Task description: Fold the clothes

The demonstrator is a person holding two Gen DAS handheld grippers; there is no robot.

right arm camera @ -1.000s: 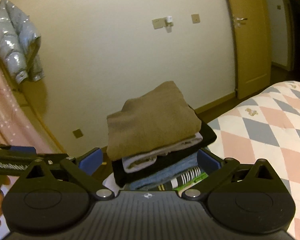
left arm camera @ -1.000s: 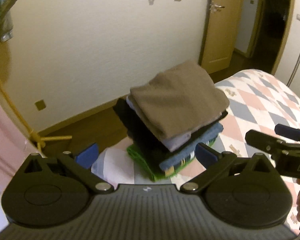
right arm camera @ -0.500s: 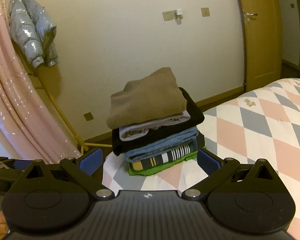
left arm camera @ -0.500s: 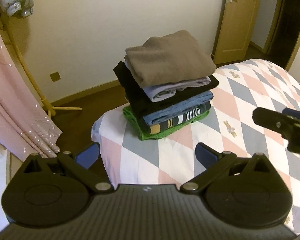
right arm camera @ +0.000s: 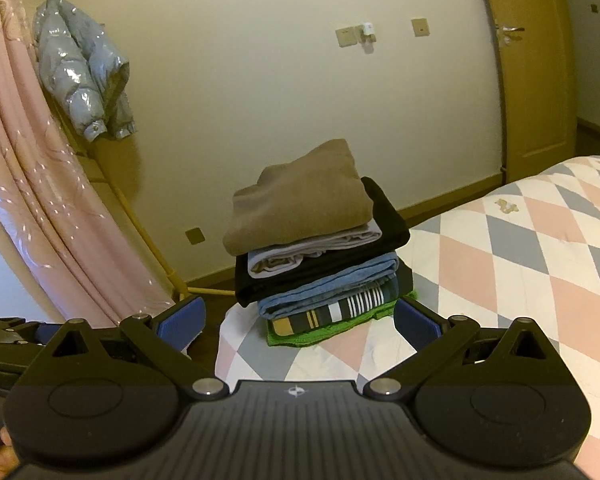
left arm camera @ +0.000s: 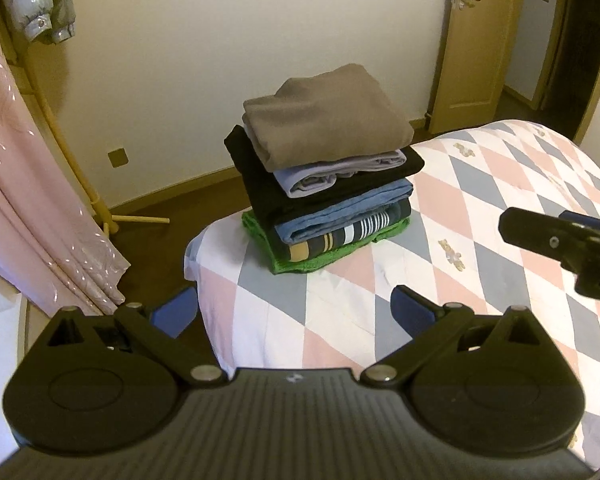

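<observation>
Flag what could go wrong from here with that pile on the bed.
The stack of folded clothes sits right at the bed corner, so a nudge might tip it to the floor. The layers overhang unevenly; the brown garment on top looks likeliest to slide. Both the left claw and the right claw are open and empty, nothing steadying it.

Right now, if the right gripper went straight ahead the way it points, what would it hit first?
Probably the stack of folded clothes on the bed corner. The right gripper, jaws open and empty, lines up with its lower layers; depth is uncertain.
</observation>
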